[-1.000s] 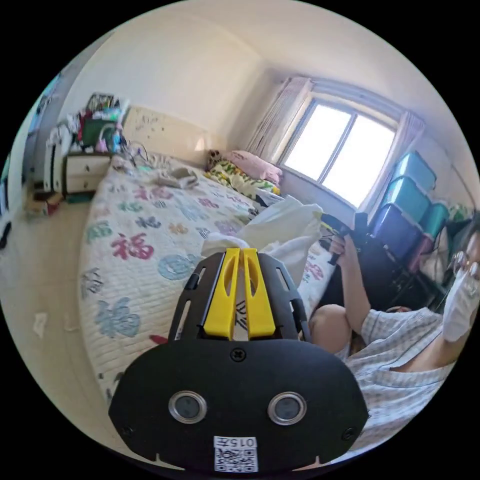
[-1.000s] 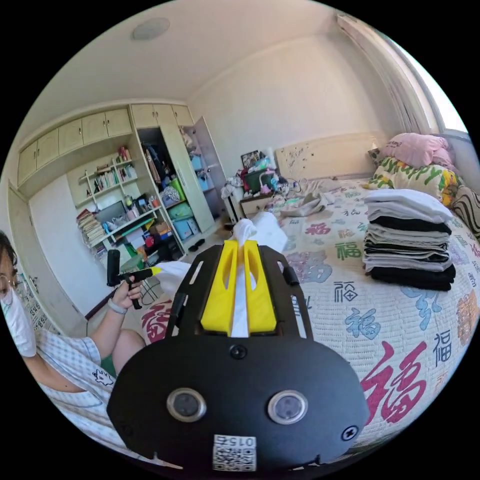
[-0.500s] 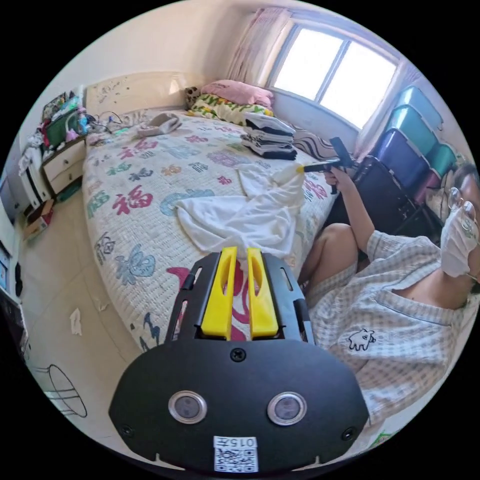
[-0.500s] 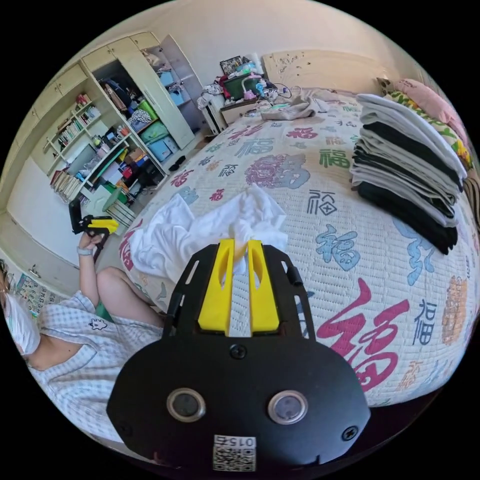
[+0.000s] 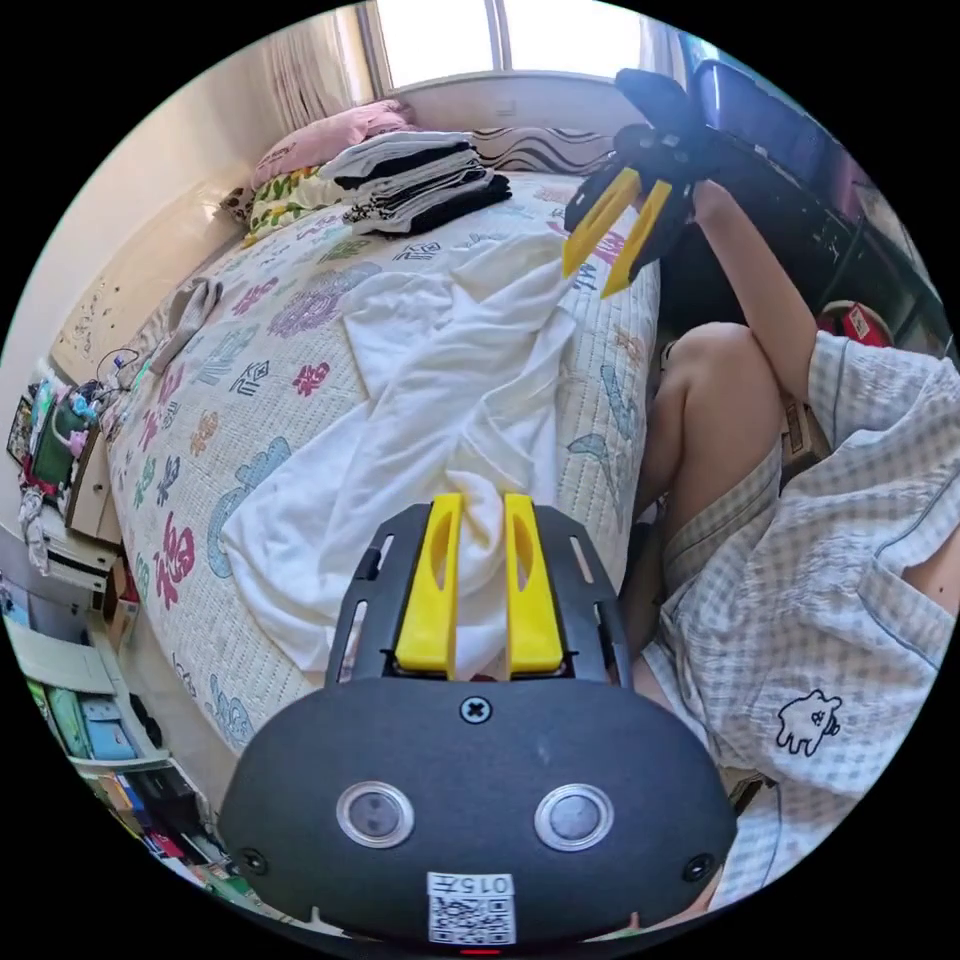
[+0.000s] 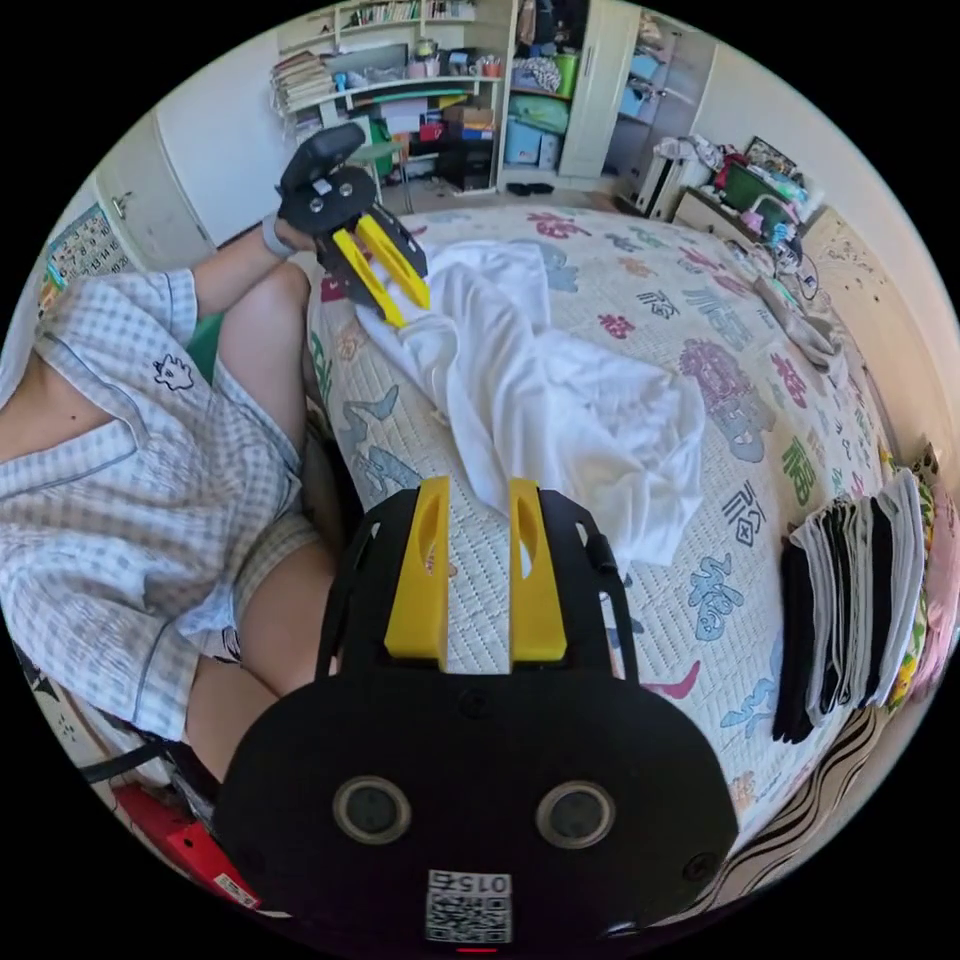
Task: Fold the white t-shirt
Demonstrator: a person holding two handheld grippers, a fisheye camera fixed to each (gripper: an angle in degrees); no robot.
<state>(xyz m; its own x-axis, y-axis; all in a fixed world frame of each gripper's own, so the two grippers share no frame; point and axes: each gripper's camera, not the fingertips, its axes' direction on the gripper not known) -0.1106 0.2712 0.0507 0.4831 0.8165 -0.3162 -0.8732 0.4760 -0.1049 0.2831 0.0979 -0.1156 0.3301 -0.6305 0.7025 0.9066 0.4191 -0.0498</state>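
Lying crumpled on quilt, white t-shirt, hem hidden, left hand-held gripper pinching it, right hand-held gripper parted

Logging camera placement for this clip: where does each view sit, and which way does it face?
Left gripper view: rides the left gripper, looking along the bed toward the window; its jaws flank a bunch of the white t-shirt; the person's knee and checked shirt alongside.
Right gripper view: rides the right gripper, facing the shelves; jaws apart over the quilt.
Shared: t-shirt, stack of folded clothes, each other's gripper.
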